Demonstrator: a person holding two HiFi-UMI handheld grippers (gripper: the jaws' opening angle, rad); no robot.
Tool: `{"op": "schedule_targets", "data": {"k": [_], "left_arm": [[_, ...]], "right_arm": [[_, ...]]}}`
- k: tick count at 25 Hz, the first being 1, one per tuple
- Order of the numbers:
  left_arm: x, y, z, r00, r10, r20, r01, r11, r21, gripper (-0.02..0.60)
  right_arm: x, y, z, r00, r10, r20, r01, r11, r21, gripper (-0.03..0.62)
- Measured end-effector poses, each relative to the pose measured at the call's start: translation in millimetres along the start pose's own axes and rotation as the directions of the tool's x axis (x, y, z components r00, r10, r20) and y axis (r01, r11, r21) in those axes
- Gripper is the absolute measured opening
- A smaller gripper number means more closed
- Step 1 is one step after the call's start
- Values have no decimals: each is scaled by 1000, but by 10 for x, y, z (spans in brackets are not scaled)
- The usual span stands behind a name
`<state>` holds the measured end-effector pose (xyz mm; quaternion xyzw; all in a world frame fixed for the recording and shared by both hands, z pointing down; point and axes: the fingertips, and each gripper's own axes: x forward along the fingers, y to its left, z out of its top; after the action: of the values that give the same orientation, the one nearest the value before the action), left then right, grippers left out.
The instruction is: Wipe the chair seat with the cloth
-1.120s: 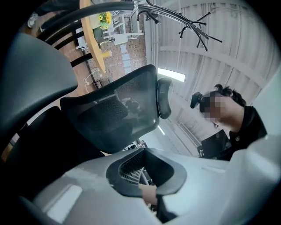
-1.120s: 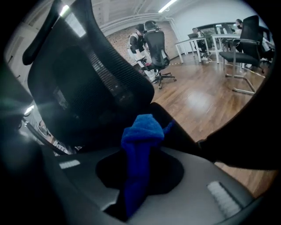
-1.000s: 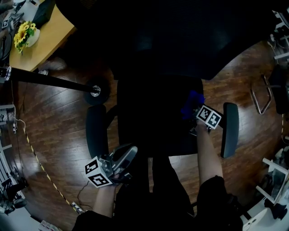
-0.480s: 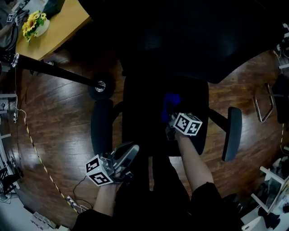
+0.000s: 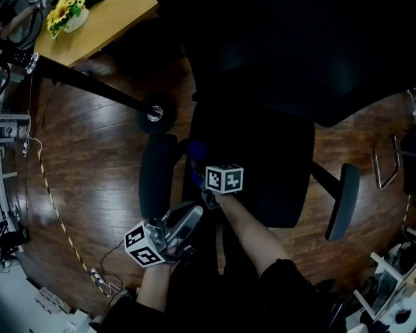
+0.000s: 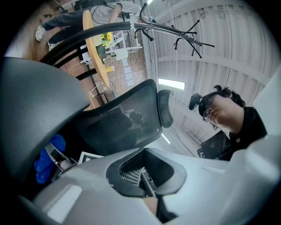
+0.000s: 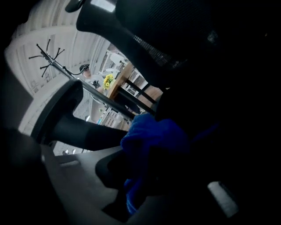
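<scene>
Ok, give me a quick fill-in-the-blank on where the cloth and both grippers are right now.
1. The cloth is clamped in the ___ gripper.
2. The cloth's colour is ___.
3. The cloth lies at the edge of the seat beside the armrest on the person's ___ side.
4. The left gripper holds ___.

Missing words: right; blue; left; nothing.

This looks like an office or workroom. A black mesh office chair stands on a dark wood-plank floor near a wooden desk, which has 1 pot of sunflowers at its corner. A coat stand and a striped floor cable fit that too.
</scene>
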<state>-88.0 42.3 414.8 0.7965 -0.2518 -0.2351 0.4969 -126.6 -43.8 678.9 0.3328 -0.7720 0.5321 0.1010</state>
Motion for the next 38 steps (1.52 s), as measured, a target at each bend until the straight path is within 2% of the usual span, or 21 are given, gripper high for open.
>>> {"op": "schedule_targets", "data": {"k": [2, 7, 12, 18, 21, 25, 27, 30, 35, 38], "left_arm": [[-23, 9, 3, 1000, 4, 2, -4, 1000, -1, -8], [-4, 10, 25, 1000, -4, 7, 4, 1000, 5, -8], [132, -76, -109, 999, -29, -37, 30, 1000, 5, -8], [318, -187, -259, 993, -60, -105, 60, 998, -1, -8], [415, -189, -290, 991, -65, -118, 65, 998, -5, -8], [495, -169, -310, 989, -77, -127, 77, 997, -3, -8], [502, -147, -318, 989, -75, -131, 76, 997, 1, -8], [491, -123, -304, 990, -69, -126, 70, 998, 2, -8], [435, -83, -267, 992, -62, -111, 63, 998, 3, -8], [374, -58, -231, 994, -57, -96, 57, 998, 6, -8]], "right_arm": [[-37, -115, -49, 1000, -25, 2, 25, 999, -45, 63], [-380, -593, -40, 989, -144, 39, 145, 989, -39, 63], [-943, -1183, 55, 963, -249, 102, 243, 968, 69, 63], [-1807, -1772, 122, 908, -385, 166, 358, 918, 171, 63], [-2253, -2004, 129, 876, -451, 170, 424, 889, 173, 63], [-2790, -2261, 128, 816, -547, 189, 522, 836, 166, 63], [-2944, -2342, 121, 791, -572, 217, 538, 820, 196, 61], [-2976, -2398, 110, 777, -586, 230, 551, 809, 204, 61], [-2980, -2387, 149, 790, -572, 223, 536, 819, 204, 63], [-2870, -2215, 160, 780, -580, 235, 554, 815, 174, 61]]}}
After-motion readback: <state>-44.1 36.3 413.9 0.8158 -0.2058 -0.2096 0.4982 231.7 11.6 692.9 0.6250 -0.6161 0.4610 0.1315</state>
